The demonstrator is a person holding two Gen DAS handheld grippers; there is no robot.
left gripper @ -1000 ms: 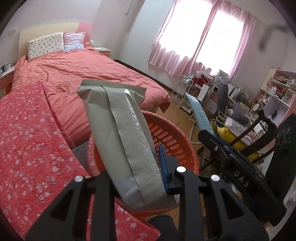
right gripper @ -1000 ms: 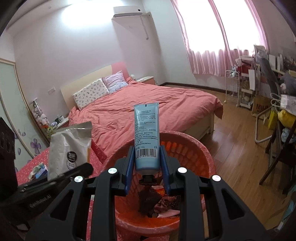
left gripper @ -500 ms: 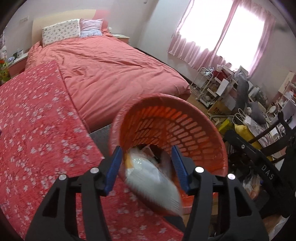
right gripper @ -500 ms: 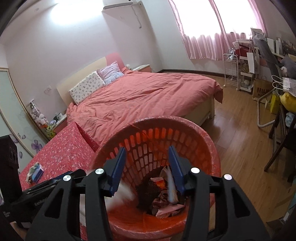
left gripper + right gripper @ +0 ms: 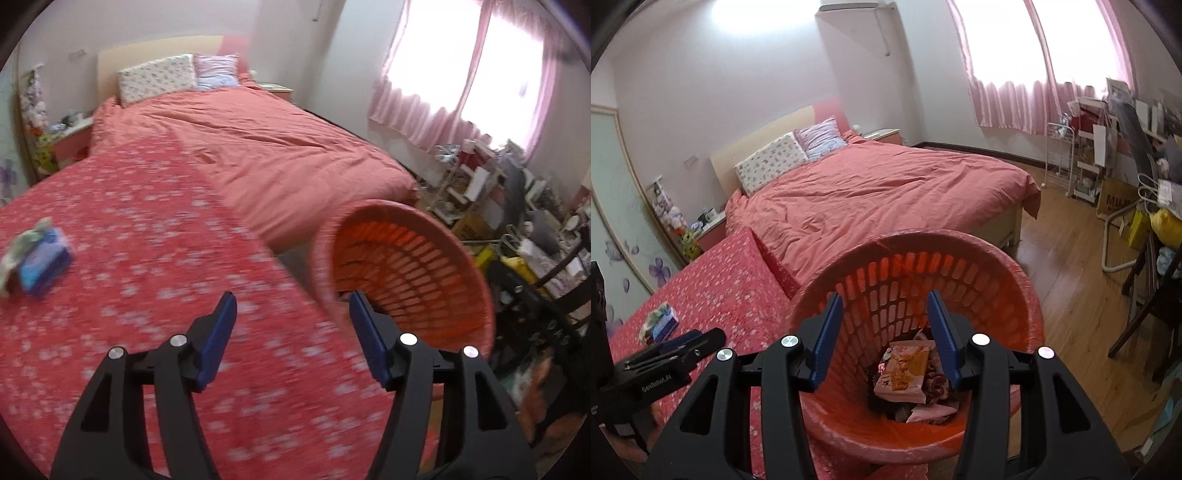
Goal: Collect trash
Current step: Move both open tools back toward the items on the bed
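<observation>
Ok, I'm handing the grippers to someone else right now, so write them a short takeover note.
Left gripper: empty, jaws opening, over the red flowered tablecloth.
Right gripper: open, empty, above the orange slotted plastic basket.
Done: wrappers and packets lie in the basket's bottom.
Left: the blue tissue pack with crumpled paper on the tablecloth, probably next for the left gripper.

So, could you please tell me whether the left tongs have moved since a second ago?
Yes. The left tongs, now empty and opening, have swung left off the orange basket to over the floral cloth.
</observation>
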